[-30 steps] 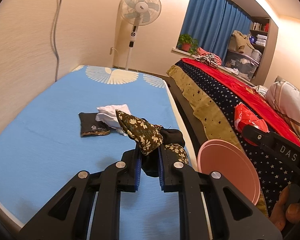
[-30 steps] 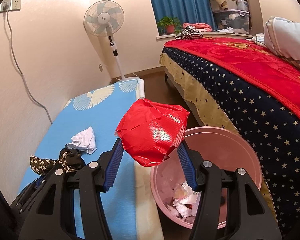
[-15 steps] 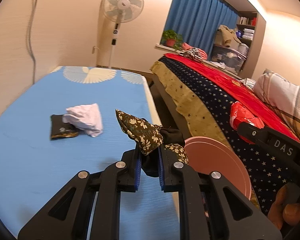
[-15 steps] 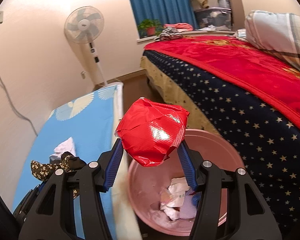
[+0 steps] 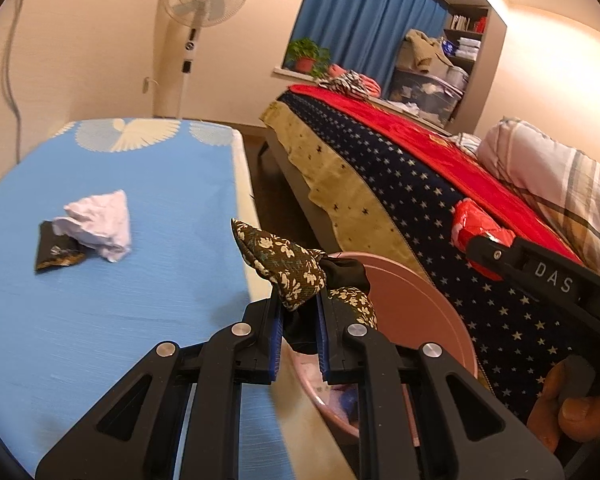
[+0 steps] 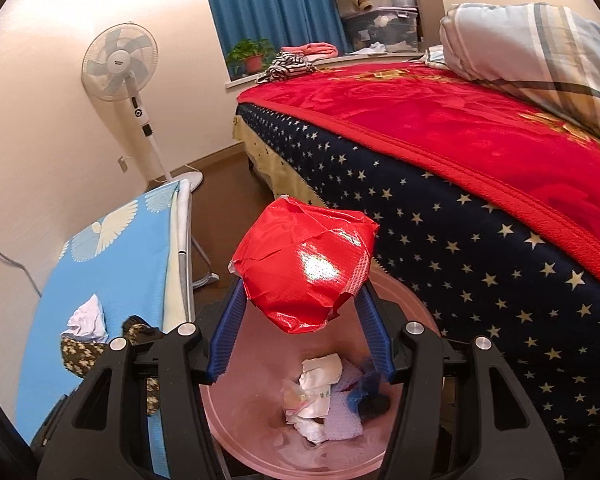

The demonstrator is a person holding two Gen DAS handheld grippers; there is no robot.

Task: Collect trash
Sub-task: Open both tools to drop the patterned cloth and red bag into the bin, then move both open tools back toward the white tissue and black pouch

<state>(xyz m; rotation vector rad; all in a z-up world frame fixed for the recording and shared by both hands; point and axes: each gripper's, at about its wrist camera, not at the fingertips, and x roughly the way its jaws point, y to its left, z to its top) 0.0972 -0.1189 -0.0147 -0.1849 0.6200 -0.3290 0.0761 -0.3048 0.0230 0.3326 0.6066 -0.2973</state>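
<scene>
My left gripper (image 5: 298, 308) is shut on a dark floral cloth scrap (image 5: 284, 260) and holds it over the near rim of the pink bin (image 5: 428, 304). My right gripper (image 6: 300, 304) is shut on a crumpled red wrapper (image 6: 304, 264) directly above the pink bin (image 6: 412, 304), which holds several white and blue scraps (image 6: 320, 392). A white crumpled tissue (image 5: 100, 226) and a small dark packet (image 5: 56, 250) lie on the blue mat (image 5: 140, 208). The right gripper and its wrapper (image 5: 480, 232) show at the right of the left wrist view.
A bed with a star-patterned cover (image 6: 460, 216) and red blanket (image 6: 440, 120) stands right of the bin. A standing fan (image 5: 198, 12) is by the far wall. A striped pillow (image 6: 532, 48) lies on the bed.
Both grippers have moved to the right, from over the blue mat to the pink bin. The red wrapper now hangs over the bin's inside. Both grips are unchanged.
</scene>
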